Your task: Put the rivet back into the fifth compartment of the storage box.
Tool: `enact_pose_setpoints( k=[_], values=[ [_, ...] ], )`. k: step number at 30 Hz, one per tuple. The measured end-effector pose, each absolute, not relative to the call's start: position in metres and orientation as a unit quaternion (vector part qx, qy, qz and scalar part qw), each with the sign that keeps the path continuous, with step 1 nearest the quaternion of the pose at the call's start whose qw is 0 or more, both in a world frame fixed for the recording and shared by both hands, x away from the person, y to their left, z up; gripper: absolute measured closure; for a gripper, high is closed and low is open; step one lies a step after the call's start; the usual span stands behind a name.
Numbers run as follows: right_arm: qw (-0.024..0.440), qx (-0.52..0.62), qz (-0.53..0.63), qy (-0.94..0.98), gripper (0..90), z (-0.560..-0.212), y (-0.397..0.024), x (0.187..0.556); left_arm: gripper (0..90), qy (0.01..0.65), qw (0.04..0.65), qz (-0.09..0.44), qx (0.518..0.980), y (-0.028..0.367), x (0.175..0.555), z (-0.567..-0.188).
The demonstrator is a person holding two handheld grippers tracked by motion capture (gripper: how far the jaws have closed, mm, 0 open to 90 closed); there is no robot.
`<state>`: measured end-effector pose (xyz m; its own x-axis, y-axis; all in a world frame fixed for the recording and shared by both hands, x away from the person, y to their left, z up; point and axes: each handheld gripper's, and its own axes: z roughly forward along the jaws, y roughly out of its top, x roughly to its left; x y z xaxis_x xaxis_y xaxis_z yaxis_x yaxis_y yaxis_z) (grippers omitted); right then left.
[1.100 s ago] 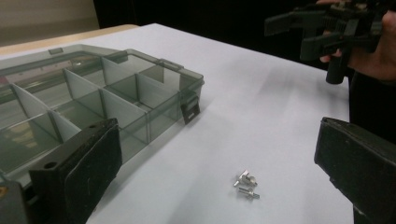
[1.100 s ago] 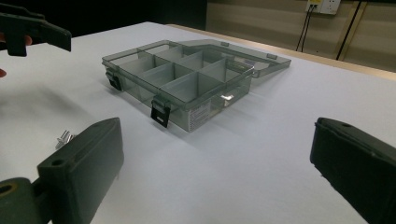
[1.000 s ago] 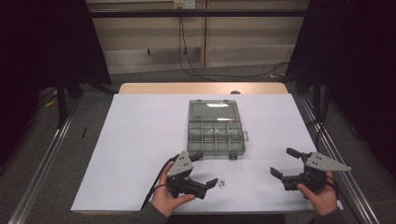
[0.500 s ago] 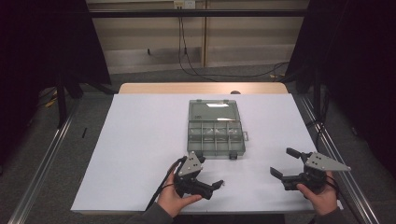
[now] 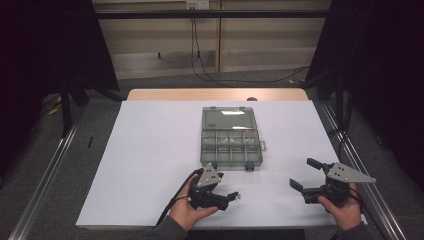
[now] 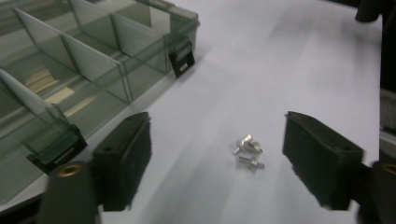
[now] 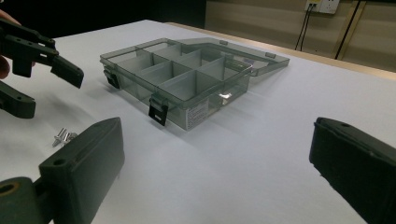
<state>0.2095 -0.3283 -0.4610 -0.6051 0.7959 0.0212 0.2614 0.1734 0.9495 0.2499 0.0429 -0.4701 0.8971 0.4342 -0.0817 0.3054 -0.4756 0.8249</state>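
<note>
Since a second ago, the left gripper [image 5: 233,196] has edged toward the small screws [image 6: 248,150] on the white table [image 5: 150,150], its jaws closing in but not yet touching them. None sit in the open compartment box [image 5: 231,145] just beyond; the right gripper [image 5: 306,175] waits, jaws spread.

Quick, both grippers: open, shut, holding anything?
Left gripper: open, jaws just been closing around the small screws, not touching them.
Right gripper: open, holding nothing.

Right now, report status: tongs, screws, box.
Left tongs just been closing, straddling the screws, not touching. Right tongs open, empty. Compartment box lid open beside the screws. Nothing in the way.
</note>
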Motion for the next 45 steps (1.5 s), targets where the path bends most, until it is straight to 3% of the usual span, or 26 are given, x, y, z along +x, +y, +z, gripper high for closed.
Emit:
enact_pose_setpoints(
  k=[9,18,45],
  values=[
    [0.252,0.366,0.526,0.725,2.6,-0.461,-0.328,0.210,46.7,0.206,0.412,0.059,0.886,0.032,0.250,-0.470],
    [0.253,0.369,0.525,0.724,2.6,-0.462,-0.329,0.210,64.6,0.203,0.398,0.032,0.894,0.027,0.251,-0.473],
    [0.256,0.365,0.523,0.726,2.6,-0.461,-0.328,0.210,83.5,0.217,0.391,0.029,0.894,0.023,0.249,-0.479]
  ],
)
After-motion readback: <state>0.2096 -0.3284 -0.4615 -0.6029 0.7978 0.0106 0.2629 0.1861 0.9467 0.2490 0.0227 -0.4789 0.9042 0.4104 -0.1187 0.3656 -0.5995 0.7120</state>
